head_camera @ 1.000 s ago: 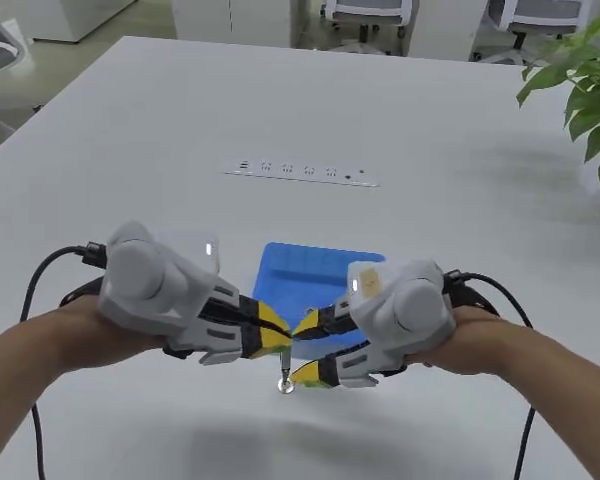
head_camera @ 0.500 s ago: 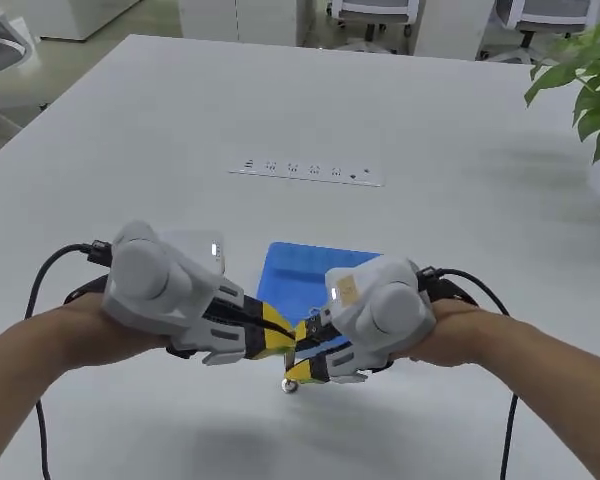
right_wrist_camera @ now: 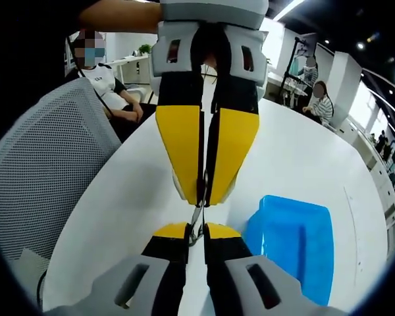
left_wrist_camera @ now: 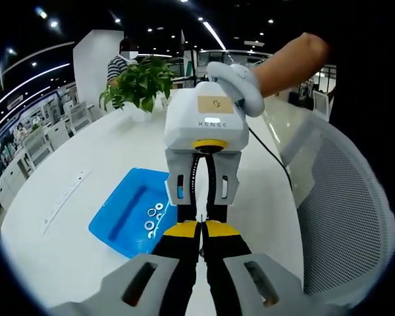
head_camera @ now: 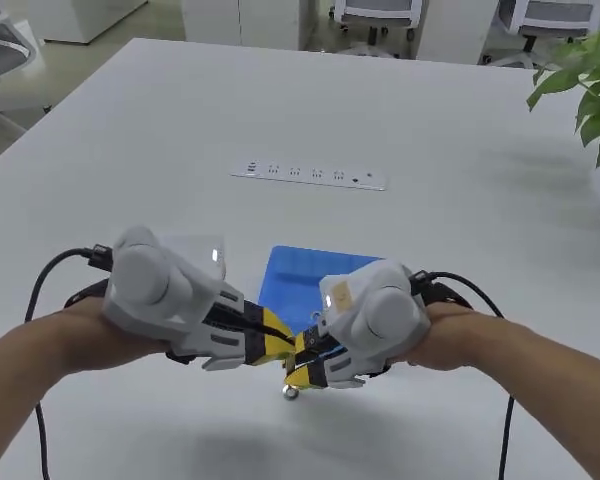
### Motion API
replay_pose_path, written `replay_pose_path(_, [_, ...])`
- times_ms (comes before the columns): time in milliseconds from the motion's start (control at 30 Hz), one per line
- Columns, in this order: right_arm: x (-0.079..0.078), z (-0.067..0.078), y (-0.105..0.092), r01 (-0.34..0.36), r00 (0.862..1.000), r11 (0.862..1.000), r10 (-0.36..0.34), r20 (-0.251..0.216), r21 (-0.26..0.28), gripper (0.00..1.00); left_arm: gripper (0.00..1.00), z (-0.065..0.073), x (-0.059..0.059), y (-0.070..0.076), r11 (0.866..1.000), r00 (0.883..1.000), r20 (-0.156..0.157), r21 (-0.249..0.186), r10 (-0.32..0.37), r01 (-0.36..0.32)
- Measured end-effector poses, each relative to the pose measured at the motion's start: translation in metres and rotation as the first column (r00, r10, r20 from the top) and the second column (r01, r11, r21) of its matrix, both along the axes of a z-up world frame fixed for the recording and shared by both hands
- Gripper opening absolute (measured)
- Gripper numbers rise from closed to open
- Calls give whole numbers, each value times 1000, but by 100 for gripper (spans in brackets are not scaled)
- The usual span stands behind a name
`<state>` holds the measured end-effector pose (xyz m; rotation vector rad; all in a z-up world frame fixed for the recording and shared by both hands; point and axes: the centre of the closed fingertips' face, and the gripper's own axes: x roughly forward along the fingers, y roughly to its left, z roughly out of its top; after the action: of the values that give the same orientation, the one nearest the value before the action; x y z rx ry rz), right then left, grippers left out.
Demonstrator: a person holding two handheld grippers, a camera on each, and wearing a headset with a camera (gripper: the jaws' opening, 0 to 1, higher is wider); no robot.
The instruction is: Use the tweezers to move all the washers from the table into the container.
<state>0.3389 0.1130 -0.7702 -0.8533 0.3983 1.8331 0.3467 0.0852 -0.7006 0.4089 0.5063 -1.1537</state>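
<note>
A: State of left claw (left_wrist_camera: 199, 232)?
B: Pressed together on the tweezers (right_wrist_camera: 197, 220), thin metal pinched between the yellow tips. Tip to tip with right claw (right_wrist_camera: 197, 234), almost touching.
A: And right claw?
B: Likewise clamped on the same tweezers, from the opposite side. Seen head-on from the left gripper view, white body upright above left claw's tips.
A: Washers?
B: Noted one washer (head_camera: 290, 391) on the table (head_camera: 400, 110), just below right claw's tips in the head view. Cannot tell whether touched by the tweezers. Counted several more washers (left_wrist_camera: 155, 216) inside the blue tray (left_wrist_camera: 118, 230), left of and beyond left claw's tips.
A: Tray relative to right claw?
B: To the right of its tips and slightly ahead, near. In the head view, just beyond both claws, near edge hidden behind them.
A: Anything else logged?
B: Power strip (head_camera: 308, 175) well beyond the tray; plant (head_camera: 580, 80) far off on right claw's side; mesh chair (left_wrist_camera: 342, 197) to the right of left claw
</note>
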Motion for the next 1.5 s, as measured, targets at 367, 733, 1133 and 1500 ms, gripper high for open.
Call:
replay_pose_path(367, [-1,-1,0,16,1000,1000,-16,-10,-10,8,6,0,-1,1,1000,1000,1,6,1,-1])
replay_pose_path(733, [-1,-1,-2,26,1000,999,-26,-15,-19,8,6,2,-1,0,1000,1000,1,-9,17,-17])
replay_pose_path(1133, [2,5,-5,51,998,999,-51,-20,-10,8,24,8,-1,4,995,997,-31,-72,67,-69])
replay_pose_path(1500, [4,26,-9,42,999,999,-41,-10,4,8,43,-1,-11,13,990,989,-86,-72,118,-124])
